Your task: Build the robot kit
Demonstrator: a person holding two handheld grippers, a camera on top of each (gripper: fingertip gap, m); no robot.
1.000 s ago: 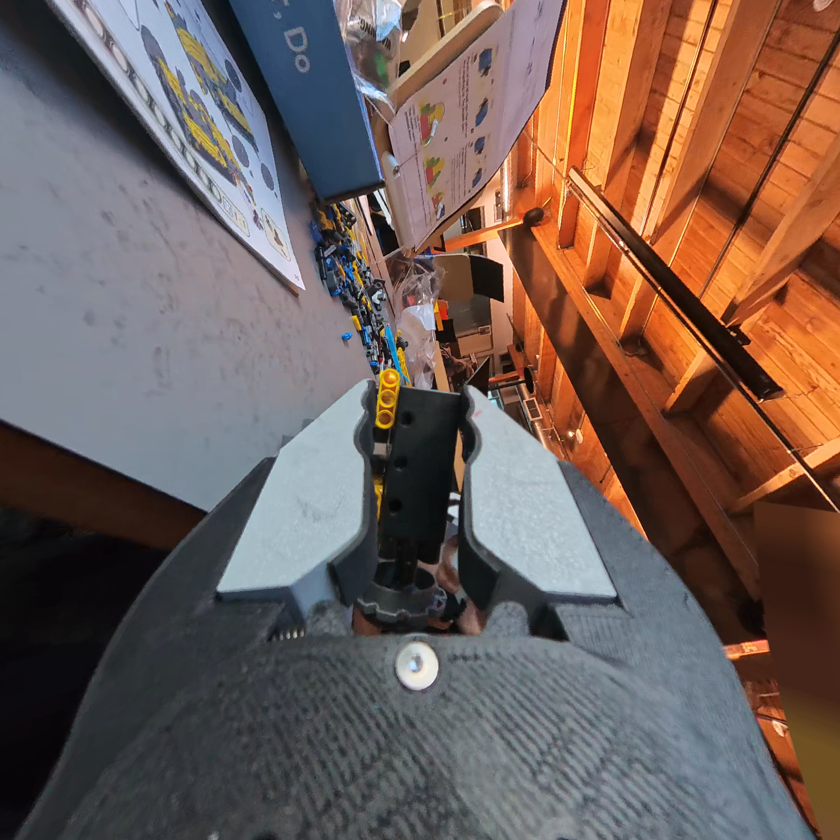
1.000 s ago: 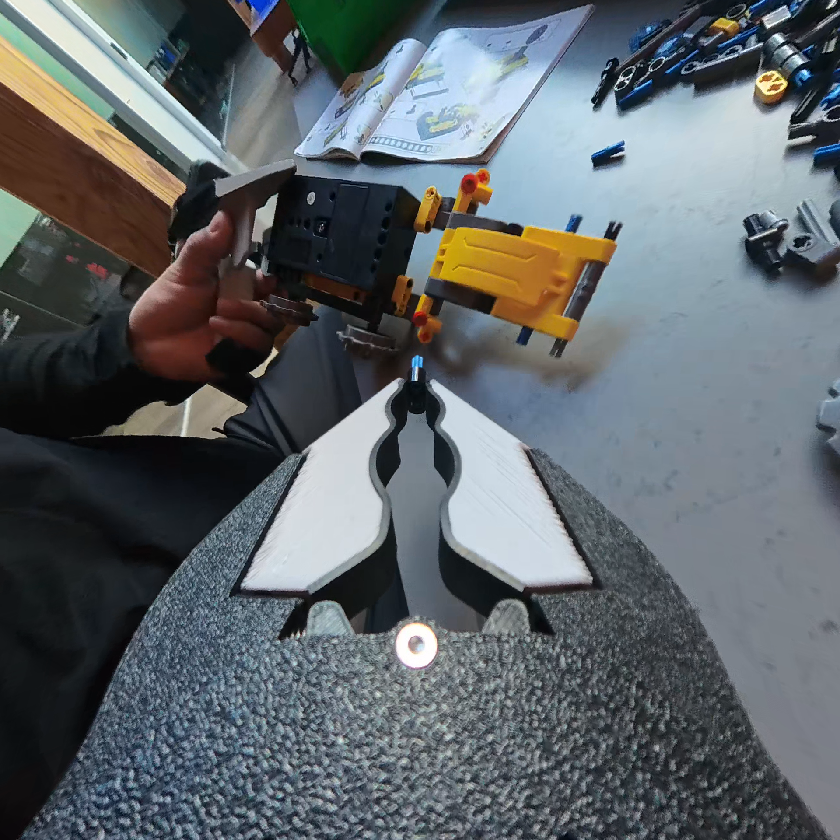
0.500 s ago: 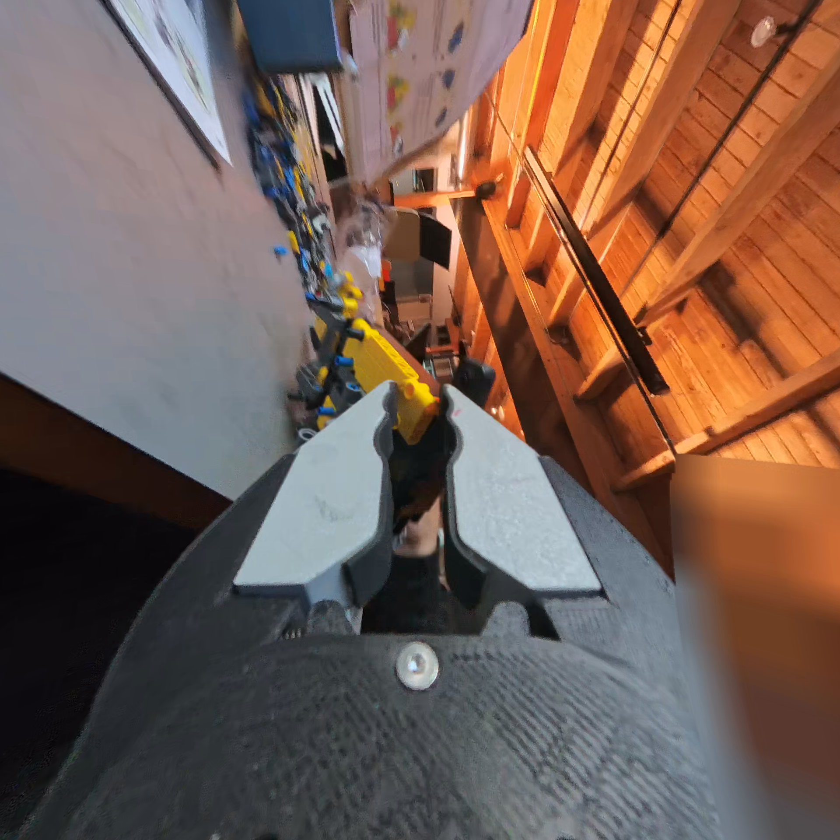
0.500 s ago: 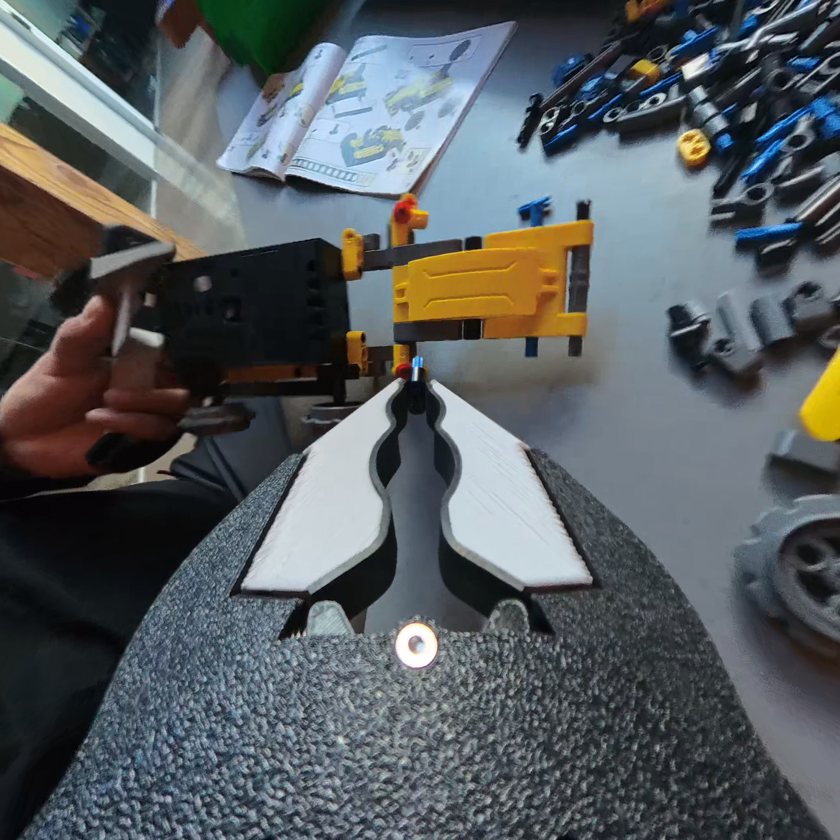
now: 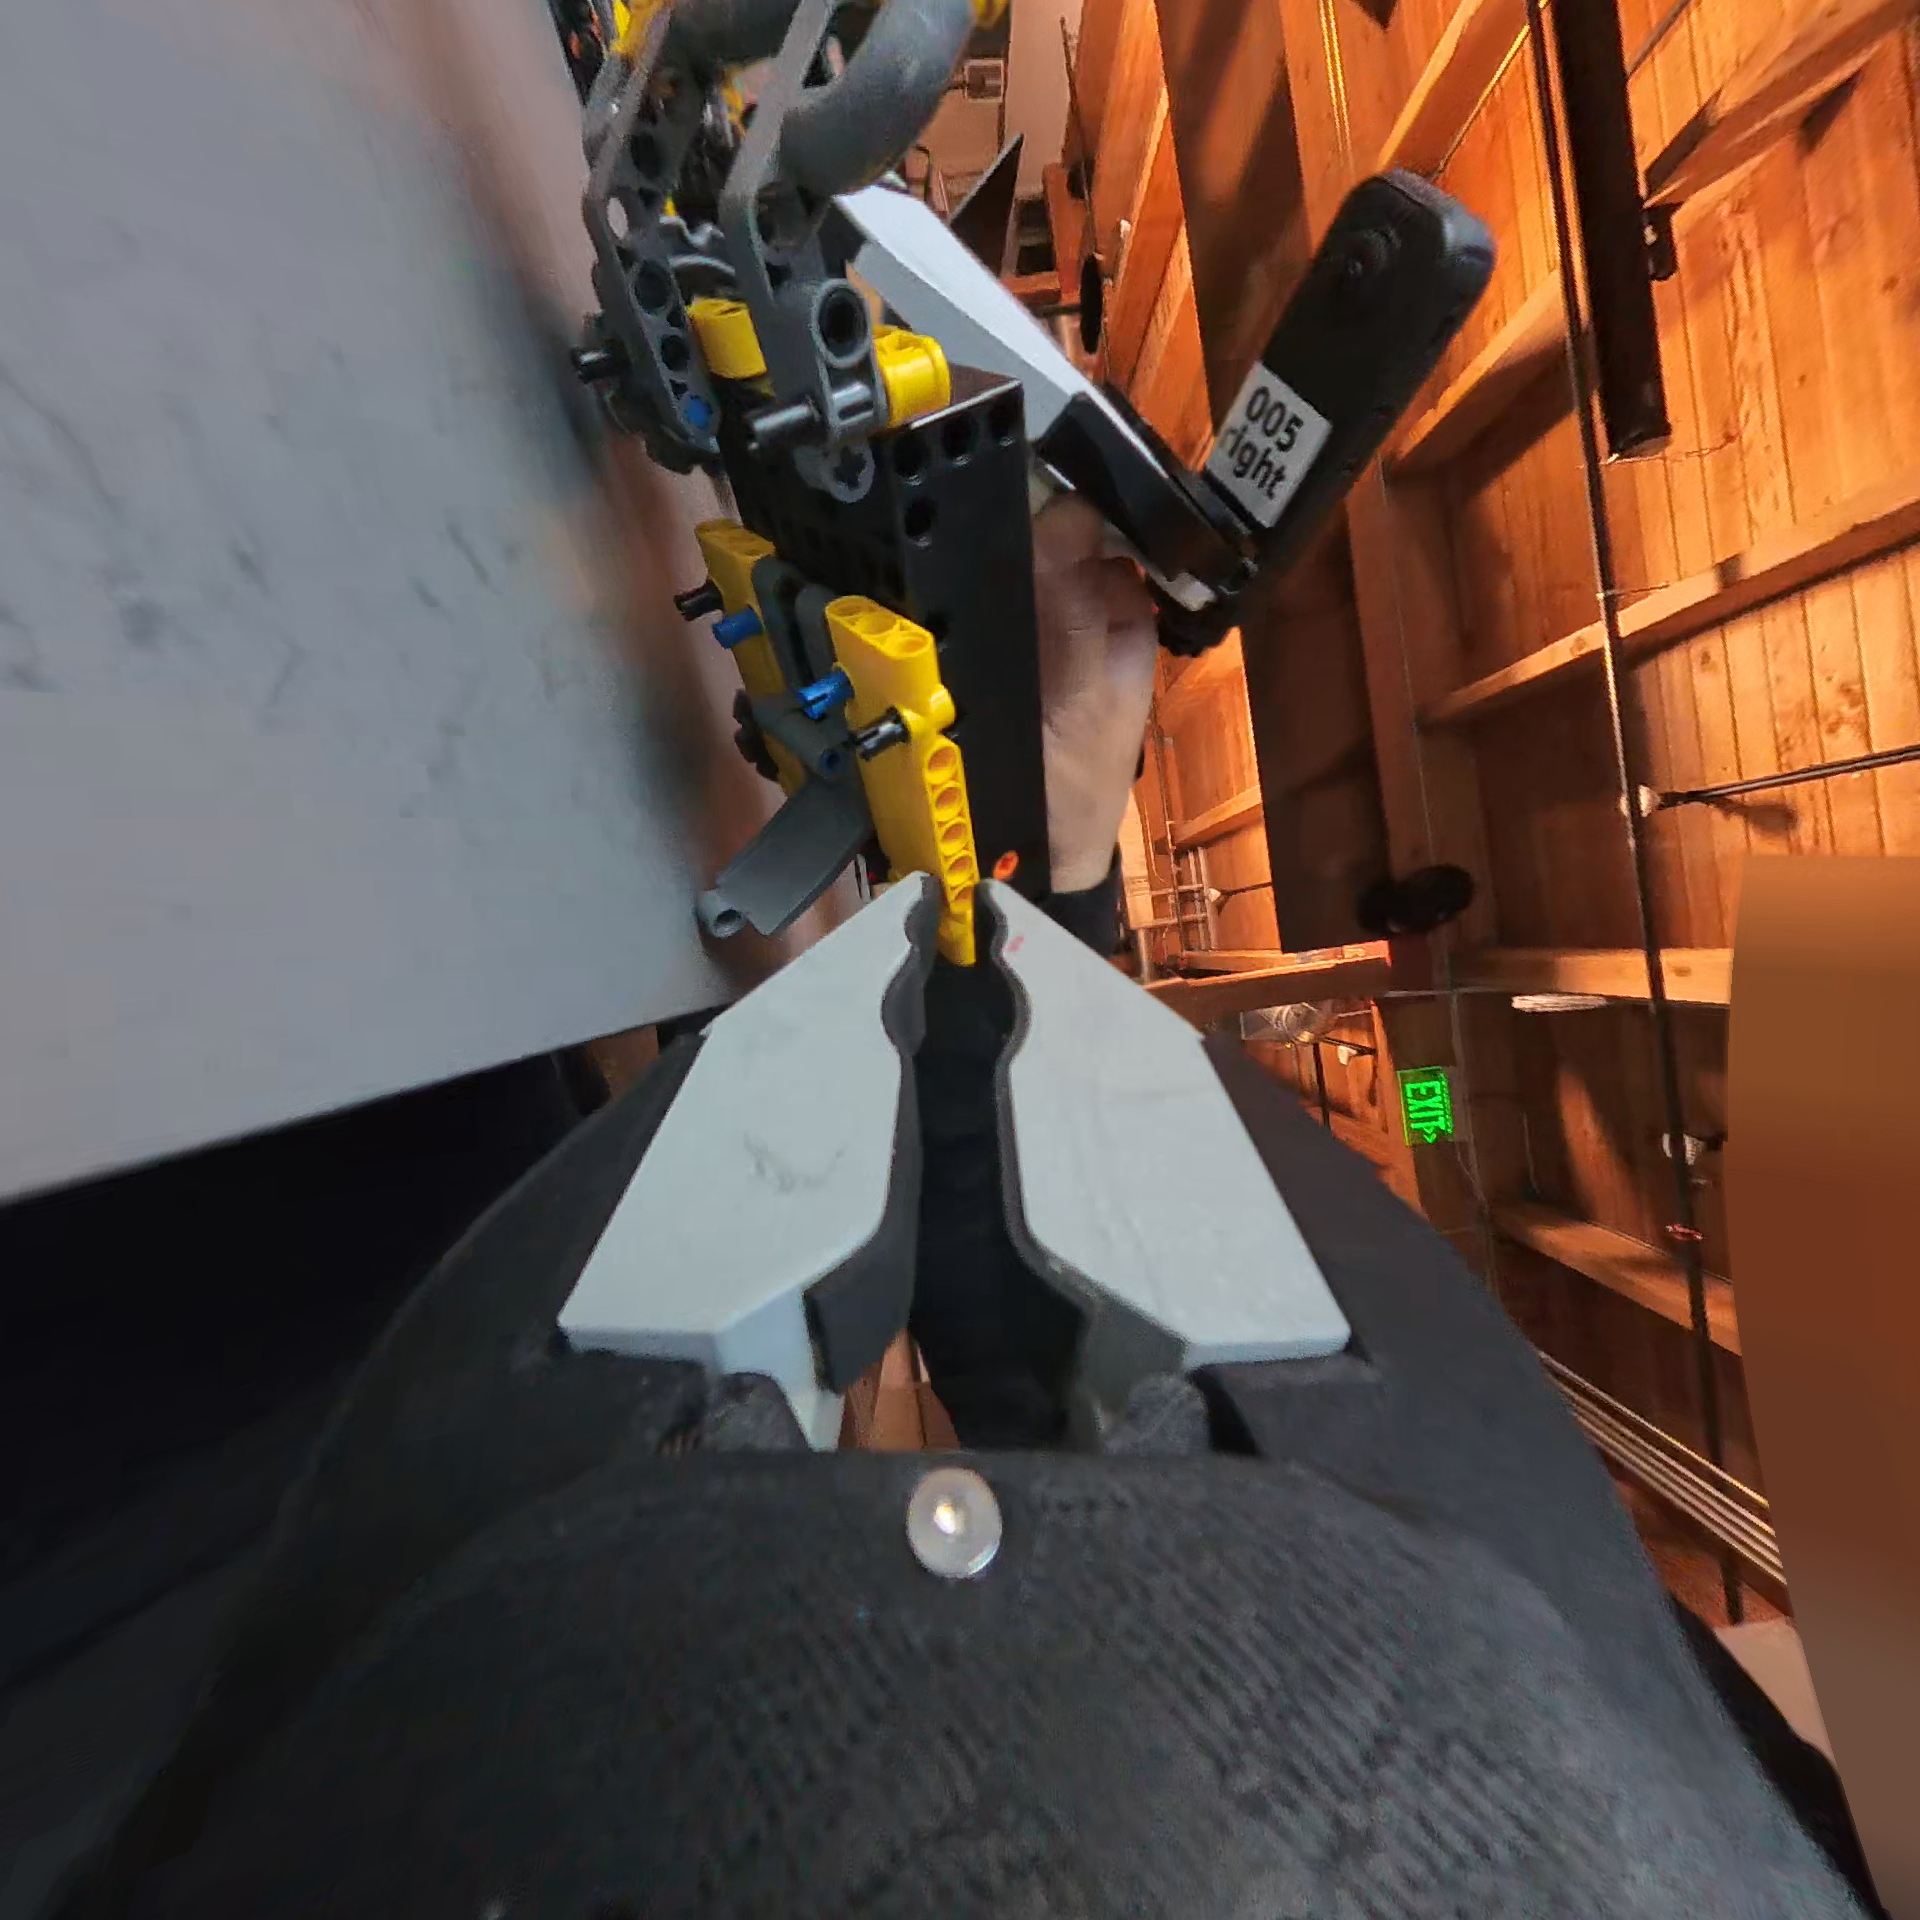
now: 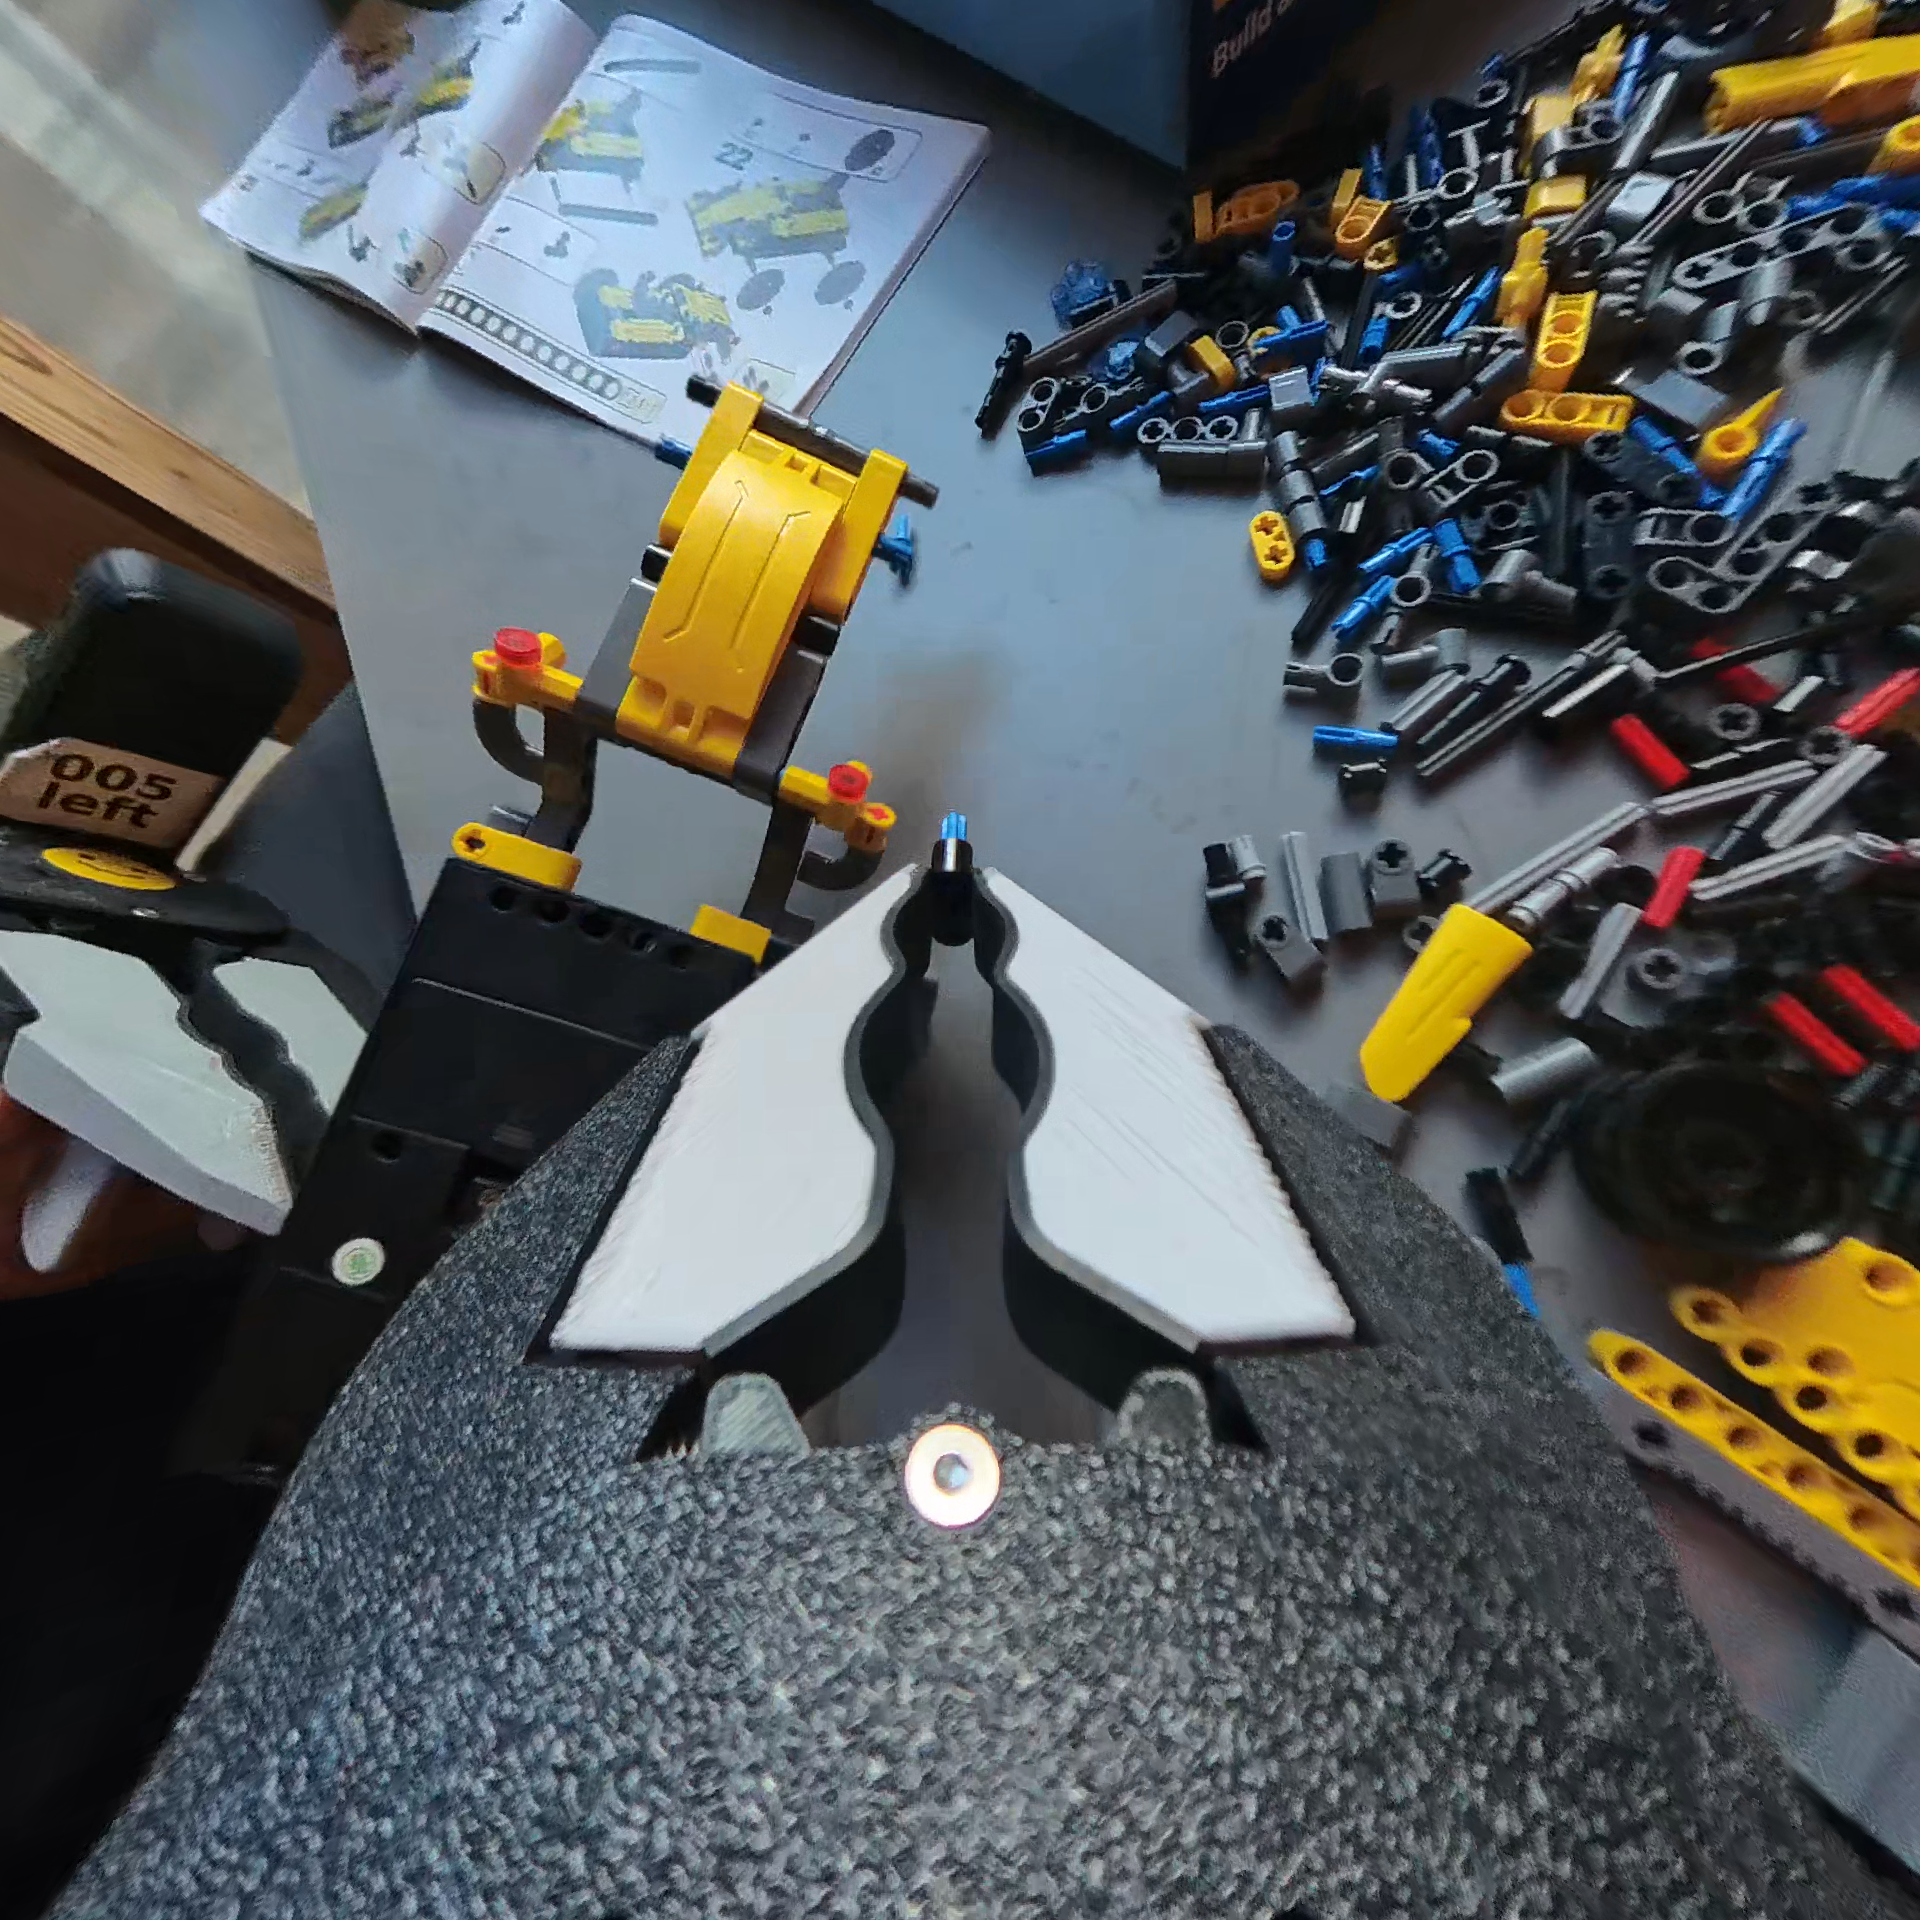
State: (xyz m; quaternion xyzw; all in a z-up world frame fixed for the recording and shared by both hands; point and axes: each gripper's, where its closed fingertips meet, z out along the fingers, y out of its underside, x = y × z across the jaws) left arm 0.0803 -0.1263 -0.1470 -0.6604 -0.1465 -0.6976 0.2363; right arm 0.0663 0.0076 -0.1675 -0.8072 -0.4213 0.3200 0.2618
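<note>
My left gripper (image 5: 954,906) is shut on the end of a yellow beam (image 5: 940,790) of a black-and-yellow brick model (image 5: 935,582), held at the edge of the grey table (image 5: 260,623). My right gripper (image 6: 951,896) is shut on a small black pin with a blue tip (image 6: 951,860). It hovers over the model's black block (image 6: 520,1039), just right of a yellow corner with a red stud (image 6: 847,781). The yellow hood (image 6: 748,582) points away. The left gripper also shows at the left edge (image 6: 281,1122). One of the right gripper's fingers (image 5: 966,301) shows behind the model.
A big pile of loose black, blue, grey, yellow and red parts (image 6: 1558,416) covers the table's right side. An open instruction booklet (image 6: 623,208) lies at the back, beside a dark blue box (image 6: 1278,83). A black wheel (image 6: 1714,1164) and yellow beams (image 6: 1818,1403) lie near right. My hands' fingertips stand some 15 centimetres from each other. The black wheel (image 6: 1714,1164) is about 12 centimetres from my right fingertips.
The left gripper has gone from gripping the black block to a narrow grip on the yellow beam. The model has turned so its hood points away. The right gripper has moved over the block.
</note>
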